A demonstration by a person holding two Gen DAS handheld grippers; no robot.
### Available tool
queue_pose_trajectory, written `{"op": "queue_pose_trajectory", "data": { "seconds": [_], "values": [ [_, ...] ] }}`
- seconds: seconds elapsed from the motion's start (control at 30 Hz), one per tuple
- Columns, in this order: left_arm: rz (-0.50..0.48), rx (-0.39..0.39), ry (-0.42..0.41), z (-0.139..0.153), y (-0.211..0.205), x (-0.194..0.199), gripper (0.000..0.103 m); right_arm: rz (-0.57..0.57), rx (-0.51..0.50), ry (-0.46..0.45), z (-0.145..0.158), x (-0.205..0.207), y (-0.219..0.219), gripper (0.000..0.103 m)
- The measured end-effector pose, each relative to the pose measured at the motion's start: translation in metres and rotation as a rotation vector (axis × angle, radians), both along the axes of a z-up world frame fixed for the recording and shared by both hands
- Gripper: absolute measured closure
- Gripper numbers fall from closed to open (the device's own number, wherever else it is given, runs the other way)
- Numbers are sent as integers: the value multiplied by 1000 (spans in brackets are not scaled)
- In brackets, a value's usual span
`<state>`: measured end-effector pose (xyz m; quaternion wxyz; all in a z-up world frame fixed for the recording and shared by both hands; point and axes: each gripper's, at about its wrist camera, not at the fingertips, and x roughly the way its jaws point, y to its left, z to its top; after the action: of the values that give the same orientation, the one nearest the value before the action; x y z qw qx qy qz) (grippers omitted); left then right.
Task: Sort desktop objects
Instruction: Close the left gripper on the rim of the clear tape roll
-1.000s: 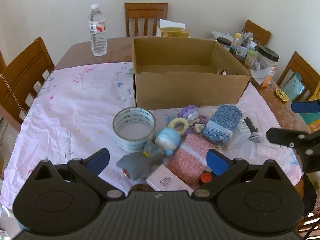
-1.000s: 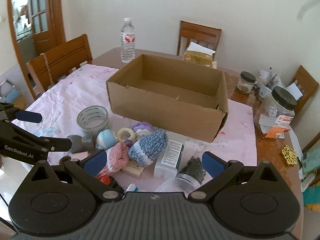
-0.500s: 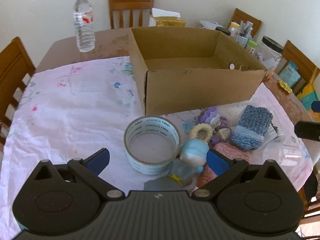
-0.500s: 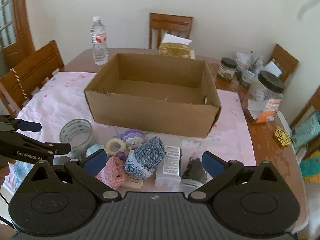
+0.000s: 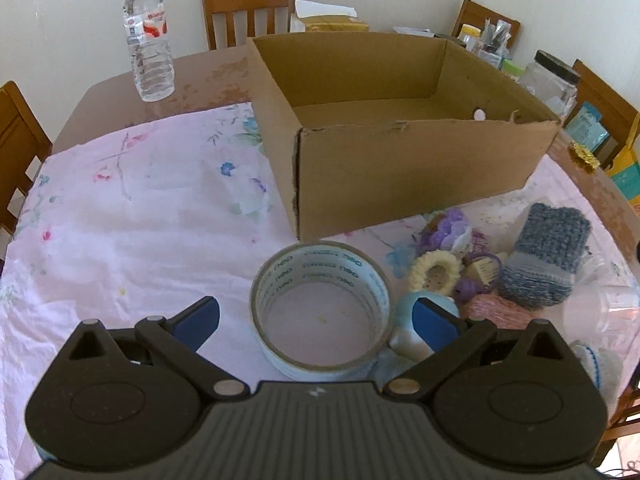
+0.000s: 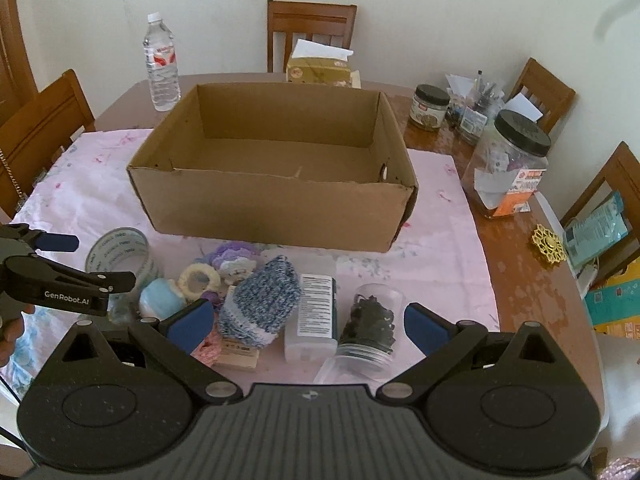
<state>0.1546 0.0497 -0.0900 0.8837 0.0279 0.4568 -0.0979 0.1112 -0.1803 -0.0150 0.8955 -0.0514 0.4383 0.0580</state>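
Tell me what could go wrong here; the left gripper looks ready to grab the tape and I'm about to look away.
1. The left gripper is open around the tape, but its right finger sits against the blue toy; closing may pinch or shove the toy.
2. The tape stands close to the box, so lifting it forward could bump the near wall.
3. The jar lies on its side near the table's edge and could roll if the pile is nudged.

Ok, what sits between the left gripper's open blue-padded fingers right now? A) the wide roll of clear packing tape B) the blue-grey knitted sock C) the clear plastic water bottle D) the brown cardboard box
A: the wide roll of clear packing tape lies flat on the cloth, centred between the left gripper's spread fingers, ungripped.
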Motion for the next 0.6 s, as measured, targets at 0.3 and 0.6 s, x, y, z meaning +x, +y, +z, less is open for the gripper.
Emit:
{"op": "queue_pose_trajectory", "data": {
  "seconds": [0.3,0.6],
  "values": [
    [-14,35,12,-11,-7,7,3,6,0,30,-9,7,-5,0],
    [-16,21,19,-17,-6,15,9,-13,-34,56,-16,3,-18,0]
  ]
}}
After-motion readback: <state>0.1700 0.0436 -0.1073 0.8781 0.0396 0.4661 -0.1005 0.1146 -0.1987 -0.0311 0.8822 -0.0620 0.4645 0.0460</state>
